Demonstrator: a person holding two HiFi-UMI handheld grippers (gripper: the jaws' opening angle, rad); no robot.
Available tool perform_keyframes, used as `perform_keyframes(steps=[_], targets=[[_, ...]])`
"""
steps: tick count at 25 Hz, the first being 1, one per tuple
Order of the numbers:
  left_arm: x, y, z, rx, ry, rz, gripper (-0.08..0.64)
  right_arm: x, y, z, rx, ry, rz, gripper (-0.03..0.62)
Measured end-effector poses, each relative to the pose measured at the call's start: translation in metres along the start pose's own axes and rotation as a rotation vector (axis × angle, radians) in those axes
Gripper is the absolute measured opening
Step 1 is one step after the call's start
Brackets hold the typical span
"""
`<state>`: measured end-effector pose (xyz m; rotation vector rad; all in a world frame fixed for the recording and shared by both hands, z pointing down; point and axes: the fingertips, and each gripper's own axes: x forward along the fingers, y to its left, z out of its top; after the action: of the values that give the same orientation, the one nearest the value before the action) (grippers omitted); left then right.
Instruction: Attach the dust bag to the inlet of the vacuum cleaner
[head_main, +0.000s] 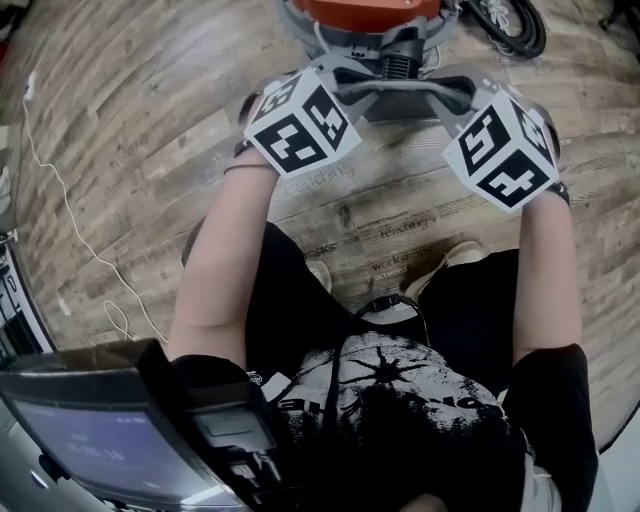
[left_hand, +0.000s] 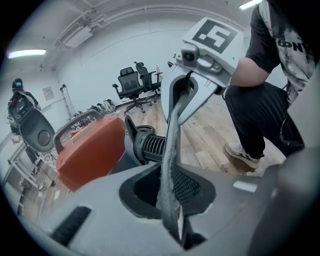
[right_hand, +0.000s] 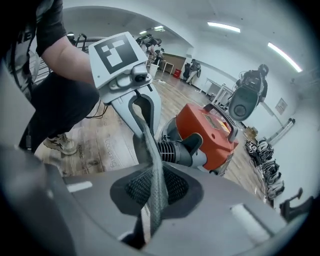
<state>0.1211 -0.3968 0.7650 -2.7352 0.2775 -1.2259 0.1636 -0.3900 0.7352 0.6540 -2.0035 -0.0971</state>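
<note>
The grey dust bag (head_main: 405, 92) hangs stretched as a taut band between my two grippers, just in front of the black ribbed inlet (head_main: 398, 64) of the orange vacuum cleaner (head_main: 365, 8). My left gripper (head_main: 348, 96) is shut on the bag's left end and my right gripper (head_main: 456, 97) on its right end. In the left gripper view the bag (left_hand: 172, 145) runs from my left gripper (left_hand: 172, 200) up to the right gripper (left_hand: 187, 95), with the inlet (left_hand: 150, 146) behind. The right gripper view shows the bag (right_hand: 150, 145) pinched in the right gripper (right_hand: 150, 200), beside the inlet (right_hand: 172, 150).
A coiled black hose (head_main: 515, 25) lies right of the vacuum. A thin white cable (head_main: 60, 200) trails across the wooden floor at left. The person's shoes (head_main: 460, 255) stand just behind the grippers. Office chairs (left_hand: 132, 82) stand far back.
</note>
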Motion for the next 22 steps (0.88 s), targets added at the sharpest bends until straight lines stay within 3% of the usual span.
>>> perform_keyframes(steps=[3,5,9,15,22], targets=[[0.002,-0.002,-0.004,0.047,0.075,0.025,0.043,-0.001,0.002,0.002,-0.049,0.016,-0.019,0.021],[0.002,-0.001,-0.002,0.079,0.093,0.038,0.043,0.0,0.001,-0.001,-0.033,0.017,-0.018,0.021],[-0.007,0.001,0.012,0.059,0.036,0.041,0.041,0.004,-0.001,-0.012,0.014,0.041,-0.016,0.021],[-0.015,0.003,0.039,0.091,-0.018,0.053,0.048,0.019,0.0,-0.032,0.078,0.088,-0.012,0.02],[-0.019,0.002,0.036,0.089,-0.035,0.06,0.031,0.019,0.0,-0.031,0.027,0.093,-0.006,0.018]])
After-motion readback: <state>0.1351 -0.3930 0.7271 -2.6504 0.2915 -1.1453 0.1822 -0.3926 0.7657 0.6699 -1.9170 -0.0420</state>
